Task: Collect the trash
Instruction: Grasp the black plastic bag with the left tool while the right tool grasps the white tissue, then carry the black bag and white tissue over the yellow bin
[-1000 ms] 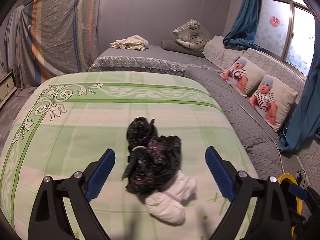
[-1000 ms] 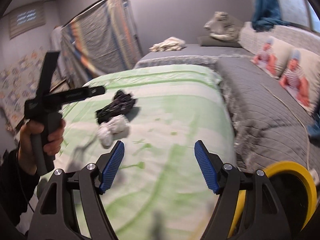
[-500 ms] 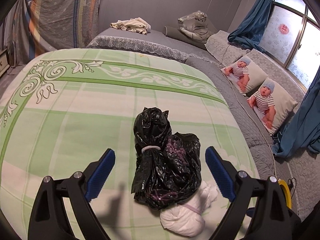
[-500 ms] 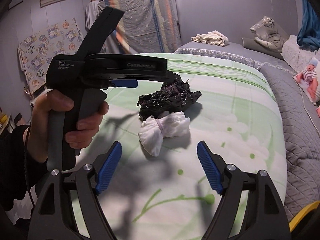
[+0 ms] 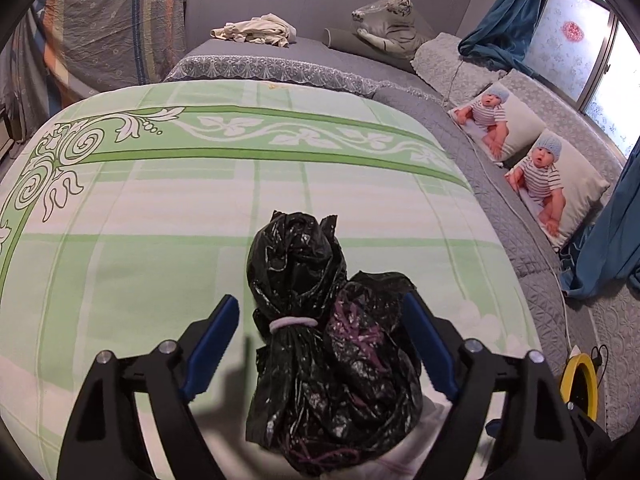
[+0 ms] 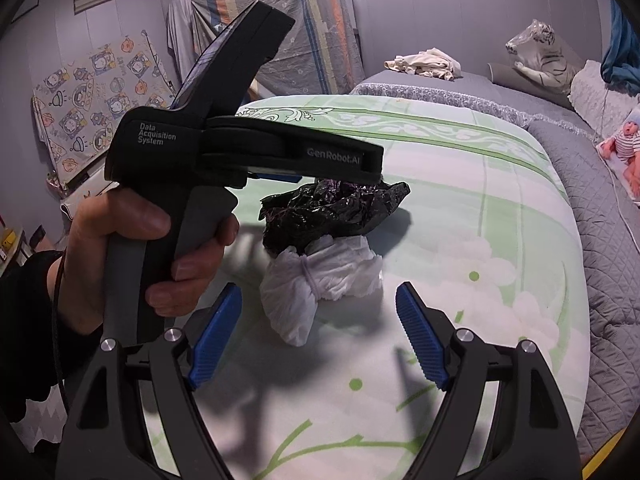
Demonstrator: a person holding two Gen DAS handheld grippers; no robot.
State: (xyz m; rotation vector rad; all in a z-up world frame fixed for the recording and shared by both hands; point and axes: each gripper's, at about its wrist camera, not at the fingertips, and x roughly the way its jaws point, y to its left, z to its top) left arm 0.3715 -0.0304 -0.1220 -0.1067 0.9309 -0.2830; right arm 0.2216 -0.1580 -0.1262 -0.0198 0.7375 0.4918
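A tied black trash bag (image 5: 320, 344) lies on the green patterned bedspread (image 5: 160, 208), resting against a tied white bag (image 6: 316, 284). My left gripper (image 5: 320, 348) is open with the black bag between its blue pads, not closed on it. The black bag also shows in the right wrist view (image 6: 332, 208), partly hidden under the left gripper body (image 6: 224, 152). My right gripper (image 6: 318, 340) is open, just short of the white bag.
A grey quilted bed (image 5: 512, 216) adjoins on the right with two baby-print pillows (image 5: 560, 184). A plush tiger (image 5: 388, 20) and crumpled cloth (image 5: 256, 30) lie at the far end. A yellow ring-shaped object (image 5: 578, 384) sits low on the right.
Both grippers have moved closer to the bags. The black bag now sits between the left gripper's pads, and the white bag is nearer the right gripper.
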